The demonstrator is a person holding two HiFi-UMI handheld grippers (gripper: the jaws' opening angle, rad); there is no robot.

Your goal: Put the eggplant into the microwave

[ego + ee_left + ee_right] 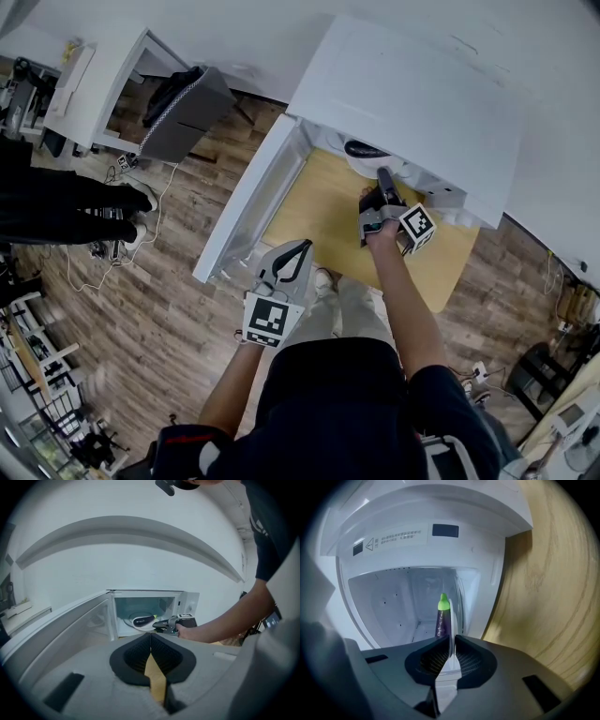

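At the far left of the head view a person (56, 208) in dark trousers is standing on the wooden floor (141, 309), well apart from the work. Right of that, the microwave's door (246, 202) is hanging wide open to the left, over the edge of the desk (323, 220). Just below the door's free end, the left gripper (298, 251) is hovering off the desk's near edge, pointing toward the oven; its own view is showing the jaws clenched together with nothing between them. Further right, the white microwave (412, 103) is sitting at the back of the desk with its cavity facing the person. Inside it, the eggplant (143, 619) is lying on a white plate (133, 626), its green cap pointing toward the right side of the cavity as the left gripper view shows it. The right gripper (384, 178) is reaching level into the mouth of the oven, just right of the eggplant, and its jaws are gripping the thin white rim of the plate. In the right gripper view that rim is showing edge-on between the nearly closed jaws, with the eggplant lying just beyond them and not touching them.
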